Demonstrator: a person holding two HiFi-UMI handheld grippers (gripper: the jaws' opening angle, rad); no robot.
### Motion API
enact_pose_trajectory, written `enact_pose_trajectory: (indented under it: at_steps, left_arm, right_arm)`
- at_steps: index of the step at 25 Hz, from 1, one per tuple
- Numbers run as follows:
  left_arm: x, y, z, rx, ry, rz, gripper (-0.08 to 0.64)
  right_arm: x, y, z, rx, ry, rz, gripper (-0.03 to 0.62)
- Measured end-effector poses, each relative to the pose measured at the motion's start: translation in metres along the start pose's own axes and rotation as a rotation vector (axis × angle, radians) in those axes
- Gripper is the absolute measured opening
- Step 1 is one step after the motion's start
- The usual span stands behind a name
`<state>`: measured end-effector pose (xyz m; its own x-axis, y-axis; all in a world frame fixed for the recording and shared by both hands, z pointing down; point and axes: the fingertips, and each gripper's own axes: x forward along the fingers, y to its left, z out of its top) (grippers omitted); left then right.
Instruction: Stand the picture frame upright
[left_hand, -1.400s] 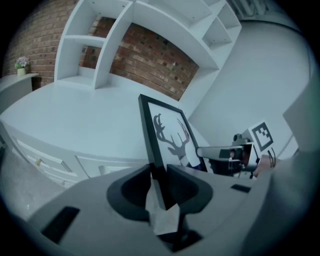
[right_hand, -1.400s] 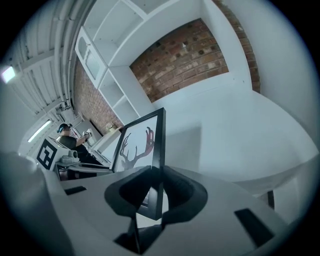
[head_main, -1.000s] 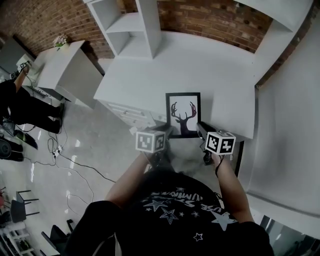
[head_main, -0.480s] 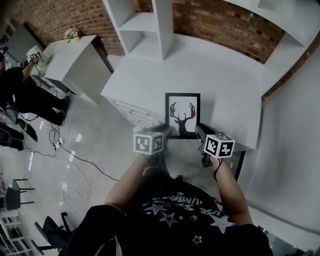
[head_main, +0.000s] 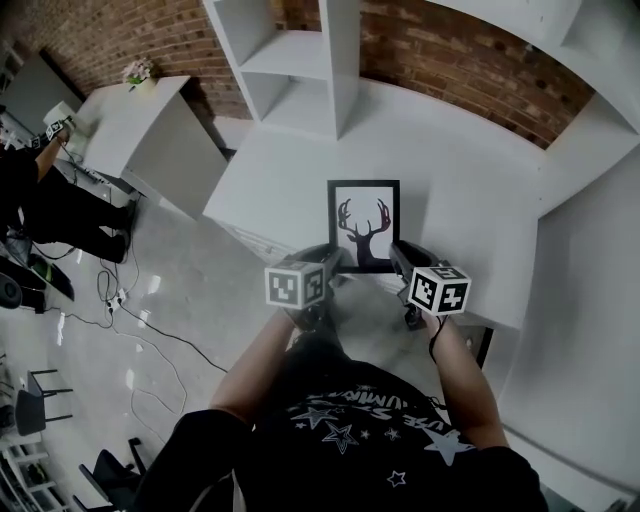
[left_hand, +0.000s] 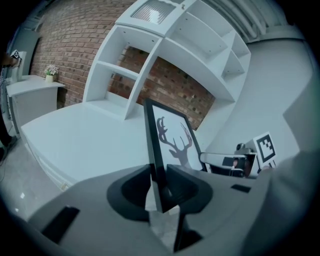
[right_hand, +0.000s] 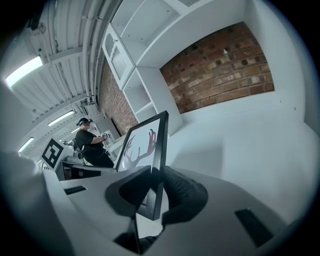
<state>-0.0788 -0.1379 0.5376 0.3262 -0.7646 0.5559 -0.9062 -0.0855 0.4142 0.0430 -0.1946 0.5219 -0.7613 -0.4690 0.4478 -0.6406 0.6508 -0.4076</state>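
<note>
The picture frame (head_main: 364, 226) is black-edged with a white mat and a dark antlered deer print. It is held in the air over the near part of the white table (head_main: 470, 170). My left gripper (head_main: 333, 262) is shut on the frame's lower left corner, the edge (left_hand: 152, 145) clamped between its pads. On the lower right corner my right gripper (head_main: 395, 256) is shut too, its pads squeezing the frame's side (right_hand: 159, 150). The frame's lowest edge is hidden behind both grippers.
White shelving (head_main: 300, 55) stands at the table's back against a brick wall (head_main: 470, 55). A white side cabinet (head_main: 135, 125) with a small flower pot (head_main: 138, 72) sits at left. A person in black (head_main: 25, 185) stands at far left by floor cables (head_main: 130, 320).
Both grippers have carried the frame forward, further over the table; its top edge is now higher in the head view. The grips have not changed.
</note>
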Motion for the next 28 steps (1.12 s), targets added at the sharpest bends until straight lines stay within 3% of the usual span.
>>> enact_pose_trajectory:
  at_steps: [15,28]
  left_arm:
    - [0.061,0.105,0.126,0.075,-0.016,-0.031,0.11]
    - [0.104,0.163,0.168,0.104,-0.001,-0.077,0.11]
  right_arm:
    - [0.135,-0.01,0.1,0.005,-0.096,-0.036,0.084]
    - [0.204,-0.023,0.125,0.009,-0.136,-0.095,0.084]
